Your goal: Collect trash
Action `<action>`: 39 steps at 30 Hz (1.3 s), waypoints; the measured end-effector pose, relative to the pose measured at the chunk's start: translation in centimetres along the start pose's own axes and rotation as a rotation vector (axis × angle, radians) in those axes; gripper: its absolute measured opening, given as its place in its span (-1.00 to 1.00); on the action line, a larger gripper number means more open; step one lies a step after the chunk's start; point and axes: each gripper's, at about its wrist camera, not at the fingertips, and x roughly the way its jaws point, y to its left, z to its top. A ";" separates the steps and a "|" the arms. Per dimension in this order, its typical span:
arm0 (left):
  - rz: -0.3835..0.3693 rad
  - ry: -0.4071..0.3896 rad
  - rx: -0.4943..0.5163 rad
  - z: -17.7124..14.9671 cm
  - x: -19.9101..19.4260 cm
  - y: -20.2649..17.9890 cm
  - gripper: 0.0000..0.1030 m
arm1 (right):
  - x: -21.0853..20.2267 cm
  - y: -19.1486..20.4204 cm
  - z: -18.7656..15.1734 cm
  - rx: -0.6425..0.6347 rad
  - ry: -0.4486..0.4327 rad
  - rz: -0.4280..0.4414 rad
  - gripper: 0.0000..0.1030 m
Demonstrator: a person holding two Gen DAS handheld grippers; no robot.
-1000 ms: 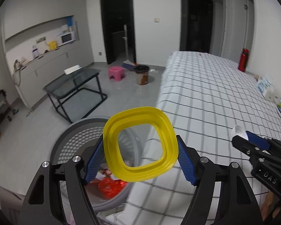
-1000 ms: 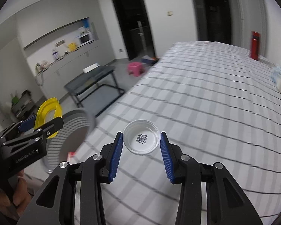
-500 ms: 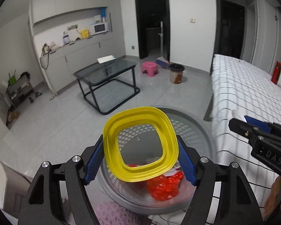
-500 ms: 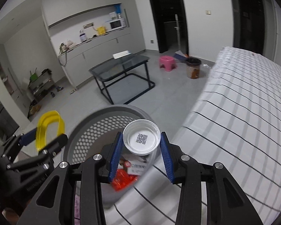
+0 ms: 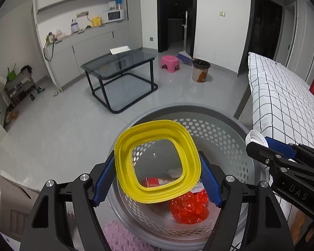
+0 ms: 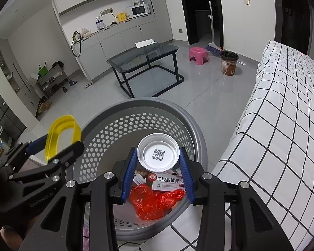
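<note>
Both grippers are above the grey perforated basket [image 6: 136,123], which stands just beside the checked bed [image 6: 282,125]. The left gripper [image 5: 157,173] has its jaws wide and opening, with the yellow lid [image 5: 157,164] between the blue pads, still touching them. The right gripper [image 6: 158,171] pinches a small white cap [image 6: 158,155] with a printed code. Inside the basket lie a red plastic bag [image 6: 152,200] and a small box [image 6: 167,181].
</note>
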 end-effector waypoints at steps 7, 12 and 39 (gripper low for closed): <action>0.009 0.000 -0.008 -0.4 -0.3 0.4 0.60 | -0.7 0.8 -0.1 -0.028 -0.031 -0.005 0.16; 0.018 -0.004 -0.008 -0.5 -0.7 0.3 0.61 | -1.1 0.9 -0.3 -0.024 -0.053 -0.013 0.16; 0.055 -0.041 -0.036 -0.9 -3.3 0.6 0.82 | -2.9 0.9 -1.2 -0.014 -0.085 -0.053 0.20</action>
